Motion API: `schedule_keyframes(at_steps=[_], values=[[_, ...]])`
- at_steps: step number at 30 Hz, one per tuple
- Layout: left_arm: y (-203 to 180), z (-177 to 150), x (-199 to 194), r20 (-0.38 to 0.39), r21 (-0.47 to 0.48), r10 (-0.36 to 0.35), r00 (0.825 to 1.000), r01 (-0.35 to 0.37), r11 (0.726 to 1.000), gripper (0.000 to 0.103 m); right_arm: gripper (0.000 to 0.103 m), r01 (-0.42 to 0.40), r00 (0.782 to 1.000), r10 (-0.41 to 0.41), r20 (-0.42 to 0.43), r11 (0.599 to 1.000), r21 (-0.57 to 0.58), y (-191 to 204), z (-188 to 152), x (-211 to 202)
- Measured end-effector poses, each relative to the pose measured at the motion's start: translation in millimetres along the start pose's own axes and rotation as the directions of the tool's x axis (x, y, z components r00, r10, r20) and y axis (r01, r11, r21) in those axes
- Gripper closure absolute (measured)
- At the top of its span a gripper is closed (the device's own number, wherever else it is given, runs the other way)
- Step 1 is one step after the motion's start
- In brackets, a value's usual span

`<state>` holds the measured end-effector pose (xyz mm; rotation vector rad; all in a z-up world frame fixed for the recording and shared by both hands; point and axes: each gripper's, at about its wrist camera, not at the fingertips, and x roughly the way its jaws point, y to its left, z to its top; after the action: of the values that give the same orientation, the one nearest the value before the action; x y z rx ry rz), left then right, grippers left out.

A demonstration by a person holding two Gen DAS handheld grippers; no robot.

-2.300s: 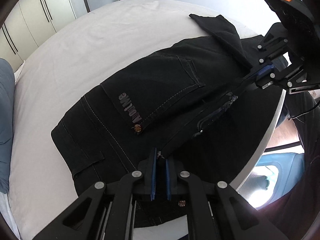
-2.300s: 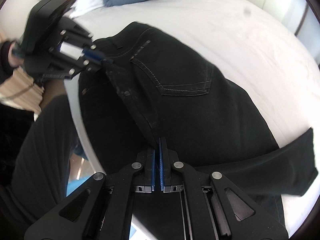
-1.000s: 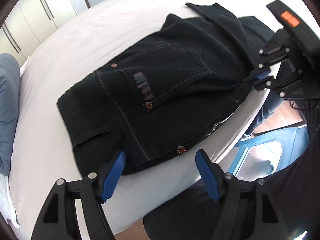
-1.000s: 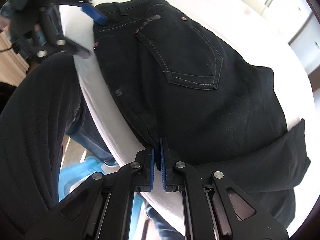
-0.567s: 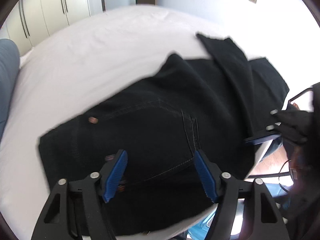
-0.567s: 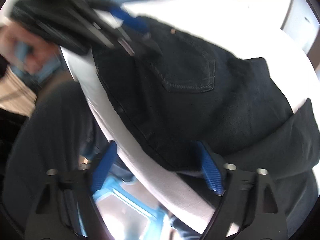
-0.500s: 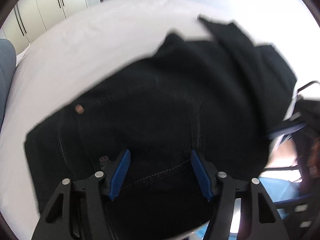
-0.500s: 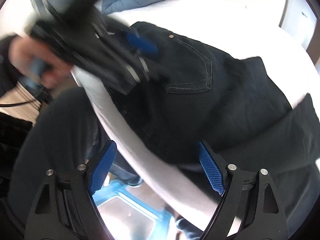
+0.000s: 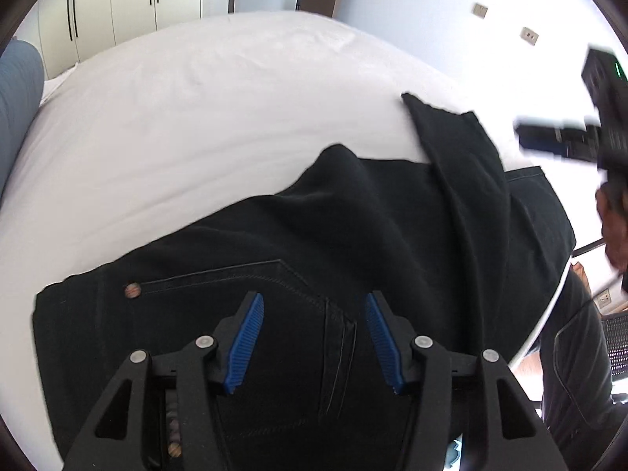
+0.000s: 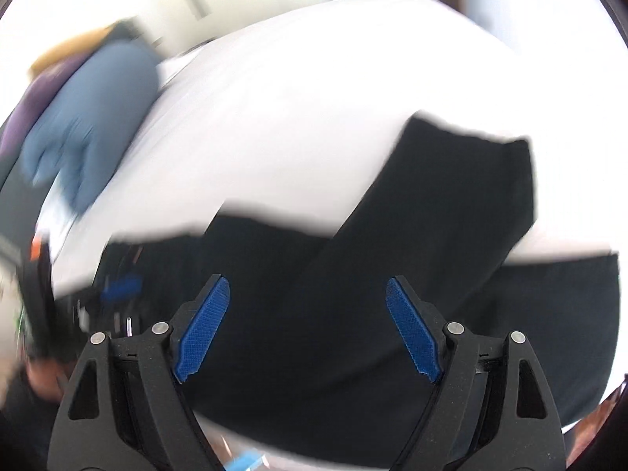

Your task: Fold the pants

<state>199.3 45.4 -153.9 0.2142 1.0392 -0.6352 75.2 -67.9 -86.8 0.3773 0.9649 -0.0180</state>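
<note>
Black pants [image 9: 314,243] lie on the white bed [image 9: 196,98], waist end near me, back pocket up, with one leg end [image 9: 451,133] folded over across the rest. My left gripper [image 9: 314,314] is open and empty, hovering over the back pocket. My right gripper [image 10: 308,294] is open and empty above the folded leg part [image 10: 451,196]; this view is motion-blurred. The right gripper also shows in the left wrist view [image 9: 581,137] at the far right, above the bed edge.
A blue pillow [image 10: 86,125] lies at the left end of the bed, also seen in the left wrist view [image 9: 15,90]. White wardrobe doors [image 9: 117,0] stand behind the bed. The person's dark-clothed body [image 9: 581,373] stands at the bed's right edge.
Both grippers let go of the pants' edge and opened. The left one moved forward over the back pocket; the right one swung up and away toward the leg ends.
</note>
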Motion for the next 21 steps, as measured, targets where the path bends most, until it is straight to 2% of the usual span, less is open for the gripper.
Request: schedule_keyframes(at_steps=[2, 3, 5, 9, 12, 15, 18, 20, 21], values=[[0, 3, 31, -0.079, -0.007, 0.003, 0.997, -0.004, 1.0, 0.047, 0.021, 0.097, 0.995, -0.098, 0.004, 0.995, 0.027, -14, 33, 13], [0, -1, 40, -0.09, -0.008, 0.013, 0.996, -0.014, 1.0, 0.046, 0.021, 0.134, 0.991, -0.134, -0.006, 0.991, 0.029, -19, 47, 21], [0, -6, 40, -0.059, -0.026, -0.007, 0.998, 0.005, 1.0, 0.038, 0.021, 0.187, 0.982, -0.186, -0.044, 0.982, 0.014, -26, 74, 46], [6, -14, 38, -0.037, -0.054, -0.043, 0.998, 0.041, 0.998, 0.038, 0.021, 0.297, 0.948, -0.295, -0.121, 0.955, -0.002, -36, 105, 95], [18, -13, 37, -0.019, -0.074, -0.068, 0.998, 0.066, 0.995, 0.037, 0.021, 0.376, 0.913, -0.368, -0.175, 0.926, 0.013, -51, 117, 125], [20, -14, 33, -0.008, -0.074, -0.071, 0.997, 0.071, 0.995, 0.038, 0.021, 0.387, 0.903, -0.367, -0.222, 0.92, 0.056, -61, 124, 150], [20, -10, 31, -0.004, -0.068, -0.066, 0.998, 0.066, 0.995, 0.038, 0.021, 0.409, 0.883, -0.381, -0.275, 0.911, 0.05, -69, 119, 172], [11, -3, 40, -0.002, -0.069, -0.066, 0.998, 0.066, 0.995, 0.038, 0.021, 0.4, 0.889, -0.366, -0.273, 0.913, 0.079, -76, 121, 177], [10, -2, 42, -0.001, -0.071, -0.066, 0.998, 0.066, 0.995, 0.038, 0.029, 0.396, 0.894, -0.362, -0.264, 0.914, 0.091, -78, 124, 177]])
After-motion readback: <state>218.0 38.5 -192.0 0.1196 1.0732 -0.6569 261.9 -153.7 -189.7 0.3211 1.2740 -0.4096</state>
